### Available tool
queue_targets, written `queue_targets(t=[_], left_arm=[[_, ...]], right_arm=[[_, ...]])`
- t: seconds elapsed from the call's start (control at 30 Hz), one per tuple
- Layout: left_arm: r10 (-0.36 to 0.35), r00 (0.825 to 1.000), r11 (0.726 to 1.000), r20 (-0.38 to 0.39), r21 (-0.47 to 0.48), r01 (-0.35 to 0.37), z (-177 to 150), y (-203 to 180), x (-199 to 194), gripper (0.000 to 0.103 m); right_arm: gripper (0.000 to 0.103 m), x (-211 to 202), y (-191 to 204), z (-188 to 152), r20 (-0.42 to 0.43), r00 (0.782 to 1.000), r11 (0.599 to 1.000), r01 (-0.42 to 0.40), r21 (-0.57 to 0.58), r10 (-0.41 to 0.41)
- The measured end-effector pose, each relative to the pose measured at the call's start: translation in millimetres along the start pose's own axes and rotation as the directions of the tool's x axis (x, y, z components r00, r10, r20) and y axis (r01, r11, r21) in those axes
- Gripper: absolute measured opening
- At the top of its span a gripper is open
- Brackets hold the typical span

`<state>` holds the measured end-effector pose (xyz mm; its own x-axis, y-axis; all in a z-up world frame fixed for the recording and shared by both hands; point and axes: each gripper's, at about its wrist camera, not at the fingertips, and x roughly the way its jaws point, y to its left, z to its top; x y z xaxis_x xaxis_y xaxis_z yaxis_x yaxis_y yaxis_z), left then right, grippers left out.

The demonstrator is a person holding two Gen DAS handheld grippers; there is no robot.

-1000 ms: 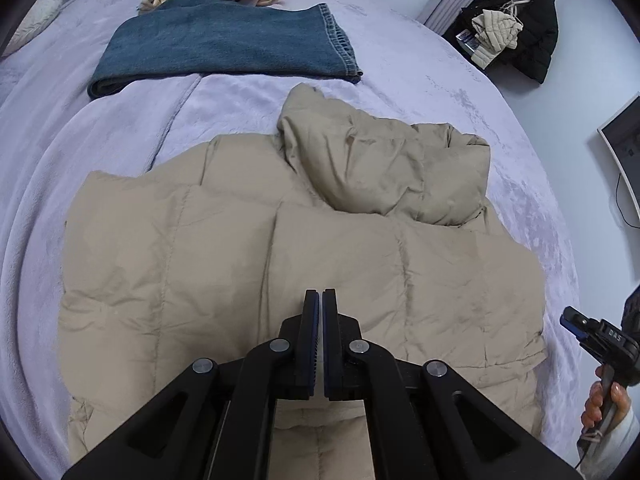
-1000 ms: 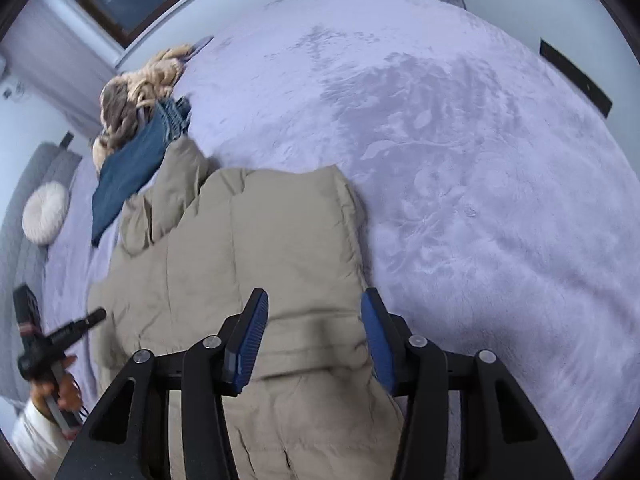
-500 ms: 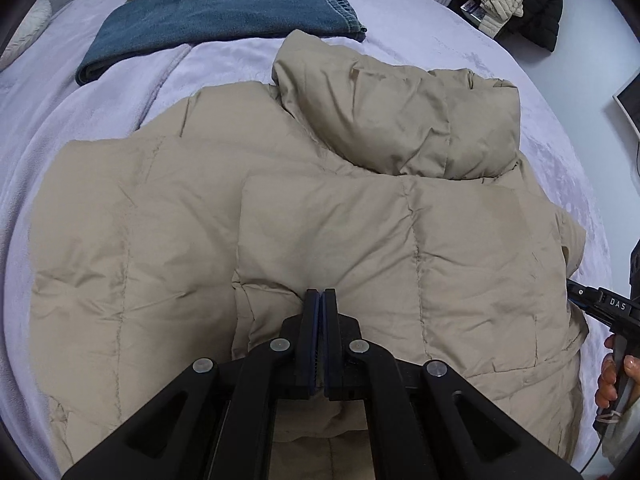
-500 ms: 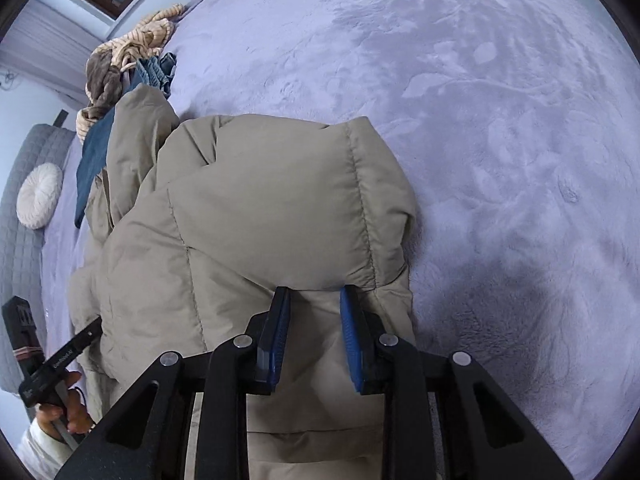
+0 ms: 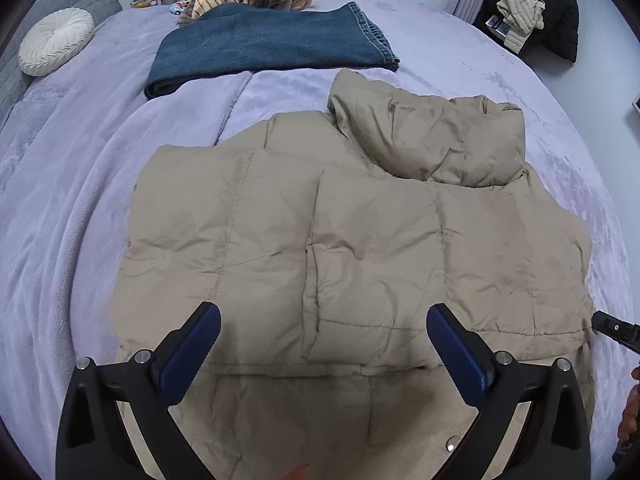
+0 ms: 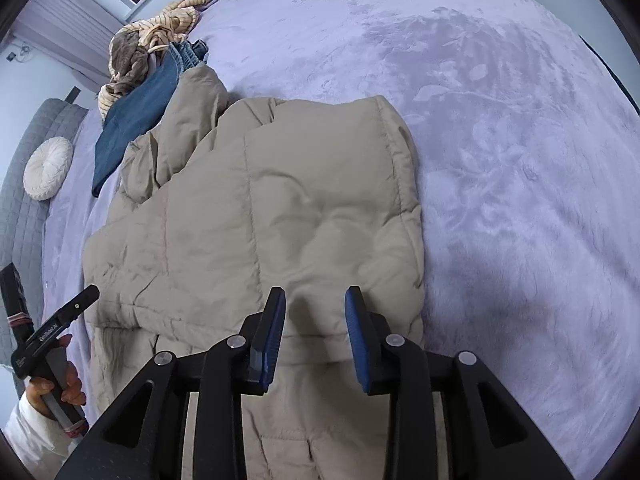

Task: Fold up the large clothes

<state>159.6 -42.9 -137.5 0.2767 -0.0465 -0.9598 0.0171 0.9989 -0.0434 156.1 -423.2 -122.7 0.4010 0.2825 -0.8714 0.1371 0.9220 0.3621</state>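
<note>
Beige puffer jacket [image 5: 360,240] lies folded on a lavender bed [image 5: 60,220] — both tongs open above it.
Left tongs [image 5: 323,334] spread wide over the near hem; right tongs [image 6: 315,312] gape more narrowly over the jacket's right edge, gripping nothing (folded jeans [image 5: 272,44] lie beyond the hood).

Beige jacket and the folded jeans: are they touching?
Apart. The left wrist view shows a strip of purple blanket between the beige jacket hood and the folded jeans.

Beige quilted jacket [image 5: 360,240], lavender bedspread [image 5: 80,200], blue folded jeans [image 5: 272,46]
</note>
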Motion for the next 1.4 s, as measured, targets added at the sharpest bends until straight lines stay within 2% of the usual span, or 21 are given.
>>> queue_targets(t=[0.23, 0.43, 0.73, 0.97, 1.0, 1.07, 1.3, 1.4], left_arm=[[-0.029, 0.995, 0.998, -0.099, -0.051, 0.024, -29.8, 5.4, 37.0, 0.103], [0.037, 0.992, 0.999, -0.117, 0.004, -0.036, -65.4, -2.7, 49.6, 0.103], [0.071, 0.986, 0.997, -0.152, -0.019, -0.075, -124.0, 0.7, 71.9, 0.103], [0.125, 0.972, 0.991, -0.198, -0.021, -0.132, -173.1, 17.5, 94.3, 0.103], [0.126, 0.971, 0.991, -0.203, -0.017, -0.132, -181.4, 21.1, 97.8, 0.103], [0.131, 0.969, 0.991, -0.210, -0.008, -0.136, -181.1, 23.4, 99.4, 0.103], [0.116, 0.966, 0.993, -0.229, 0.020, -0.115, -205.6, 55.9, 126.2, 0.103], [0.103, 0.965, 0.994, -0.239, 0.003, -0.106, -219.6, 81.0, 135.7, 0.103]], right_arm=[[0.063, -18.2, 3.6, -34.4, -0.035, 0.999, 0.999, -0.022, 0.032, 0.023], [0.080, -38.8, 5.8, -64.3, -0.059, 0.998, 0.999, -0.036, 0.041, 0.038], [0.084, -55.6, 5.4, -108.2, -0.106, 0.990, 0.993, -0.079, 0.083, 0.088], [0.085, -53.6, 9.2, -146.6, -0.145, 0.982, 0.987, -0.107, 0.119, 0.124], [0.086, -52.7, 9.6, -151.8, -0.148, 0.981, 0.986, -0.109, 0.126, 0.127], [0.103, -51.0, 12.0, -161.3, -0.154, 0.979, 0.985, -0.110, 0.135, 0.130], [0.103, -50.2, 28.7, -193.5, -0.139, 0.984, 0.984, -0.092, 0.154, 0.114], [0.103, -48.6, 33.3, -212.1, -0.146, 0.983, 0.981, -0.086, 0.177, 0.113]])
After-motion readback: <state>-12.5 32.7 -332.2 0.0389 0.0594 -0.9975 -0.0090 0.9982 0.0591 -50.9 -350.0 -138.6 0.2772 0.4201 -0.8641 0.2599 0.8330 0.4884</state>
